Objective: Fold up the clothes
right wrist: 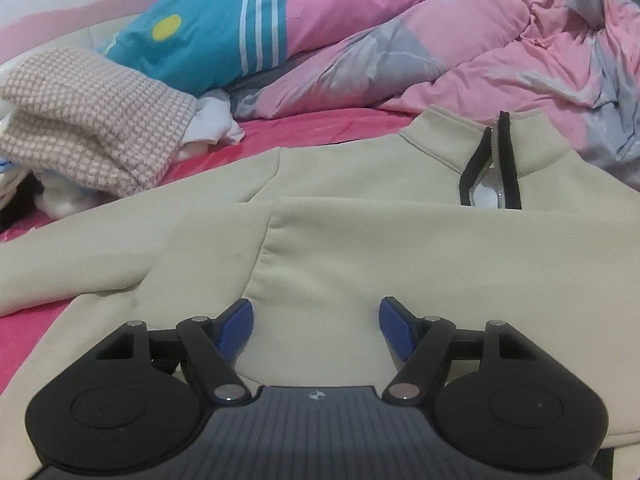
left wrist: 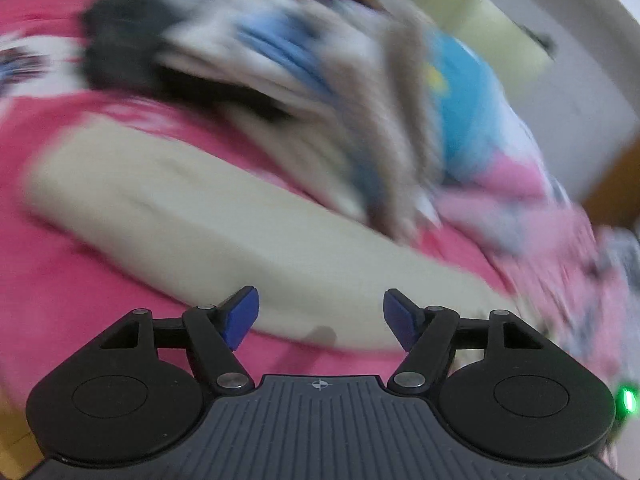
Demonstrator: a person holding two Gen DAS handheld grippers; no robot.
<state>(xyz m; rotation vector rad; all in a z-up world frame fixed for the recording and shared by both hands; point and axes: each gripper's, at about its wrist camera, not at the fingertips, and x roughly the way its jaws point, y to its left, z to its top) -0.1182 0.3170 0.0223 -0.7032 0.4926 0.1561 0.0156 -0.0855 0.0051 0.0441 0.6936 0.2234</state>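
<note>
Both the left gripper (left wrist: 320, 316) and right gripper (right wrist: 316, 326) stand wide and empty over the beige top (right wrist: 360, 248), with a checked pile (right wrist: 88, 120) and pink quilt (right wrist: 500, 52) beside it.

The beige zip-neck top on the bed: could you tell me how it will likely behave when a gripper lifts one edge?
The beige zip-neck top would probably flop and drape, since its sleeve lies limp. It looks fairly thick, holding soft rounded folds, so probably not slippery. The zip collar may stay somewhat stiffer.
</note>
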